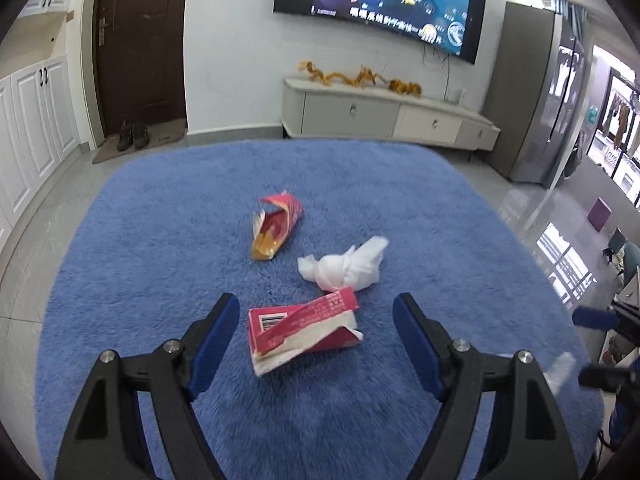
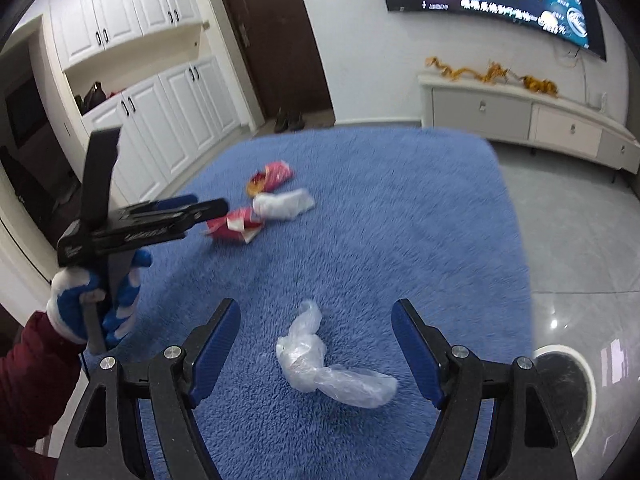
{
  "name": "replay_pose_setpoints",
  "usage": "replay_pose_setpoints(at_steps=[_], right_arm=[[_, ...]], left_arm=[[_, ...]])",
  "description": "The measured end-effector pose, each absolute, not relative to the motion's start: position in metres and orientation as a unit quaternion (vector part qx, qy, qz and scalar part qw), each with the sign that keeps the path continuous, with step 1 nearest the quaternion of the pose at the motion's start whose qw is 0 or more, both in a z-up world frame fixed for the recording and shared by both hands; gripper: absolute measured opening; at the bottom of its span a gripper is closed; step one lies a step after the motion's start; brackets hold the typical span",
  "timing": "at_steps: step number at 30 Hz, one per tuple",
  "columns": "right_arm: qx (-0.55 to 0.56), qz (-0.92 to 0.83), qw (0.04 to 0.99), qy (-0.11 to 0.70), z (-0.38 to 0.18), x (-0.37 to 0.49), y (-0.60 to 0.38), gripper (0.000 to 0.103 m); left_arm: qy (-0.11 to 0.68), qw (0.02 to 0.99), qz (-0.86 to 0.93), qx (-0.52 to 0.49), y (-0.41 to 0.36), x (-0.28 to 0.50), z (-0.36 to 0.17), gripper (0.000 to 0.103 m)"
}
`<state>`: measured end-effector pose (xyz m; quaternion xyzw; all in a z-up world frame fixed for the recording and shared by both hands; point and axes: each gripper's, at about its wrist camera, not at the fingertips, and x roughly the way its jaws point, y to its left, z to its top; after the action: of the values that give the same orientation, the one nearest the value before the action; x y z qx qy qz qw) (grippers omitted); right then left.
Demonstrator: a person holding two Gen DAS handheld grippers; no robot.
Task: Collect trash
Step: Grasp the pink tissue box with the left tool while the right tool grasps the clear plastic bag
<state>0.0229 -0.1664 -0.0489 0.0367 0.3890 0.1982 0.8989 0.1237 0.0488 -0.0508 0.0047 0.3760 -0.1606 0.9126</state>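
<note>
Trash lies right in front of each hand-held gripper: the left hand-held gripper point(image 1: 316, 312), jaws spread and empty, frames a torn pink carton point(image 1: 304, 330) on the blue rug point(image 1: 160, 264), with a wad of tissue point(image 1: 344, 266) just beyond it and a red snack wrapper point(image 1: 276, 226) farther out. The right hand-held gripper point(image 2: 316, 316), also spread and empty, frames a crumpled clear plastic bag point(image 2: 320, 364) lying apart from the rest. All of it looks light and soft; the carton should crush, so pinch across its flat sides, and take the slippery bag at its bunched middle.

Left tongs point(image 1: 316, 318) spread wide, pink box point(image 1: 304, 326) between them, tissue wad point(image 1: 344, 266), snack wrapper point(image 1: 276, 226), blue rug point(image 1: 140, 248)
</note>
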Motion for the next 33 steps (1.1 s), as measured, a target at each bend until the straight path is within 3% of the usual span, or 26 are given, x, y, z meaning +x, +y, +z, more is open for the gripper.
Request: replay_pose_setpoints(at_steps=[10,12,16,19,33], right_arm=[[0.032,0.206,0.880,0.427,-0.084,0.035,-0.163,0.076],[0.023,0.208,0.879,0.429,-0.088,0.032,-0.160,0.075],[0.004,0.204,0.882,0.425,-0.091,0.026,-0.155,0.046],[0.011,0.202,0.884,0.421,-0.089,0.022,-0.159,0.031],[0.039,0.179,0.910,0.373,-0.047,-0.027,-0.181,0.029]], left_arm=[[0.420,0.898,-0.129,0.018,0.041,0.150,-0.084,0.078],[0.426,0.896,-0.127,0.019,0.040,0.152,-0.087,0.072],[0.419,0.899,-0.125,0.032,0.038,0.145,-0.084,0.068],[0.414,0.901,-0.125,0.036,0.034,0.138,-0.082,0.067],[0.381,0.915,-0.131,0.019,0.051,0.056,-0.048,0.067]])
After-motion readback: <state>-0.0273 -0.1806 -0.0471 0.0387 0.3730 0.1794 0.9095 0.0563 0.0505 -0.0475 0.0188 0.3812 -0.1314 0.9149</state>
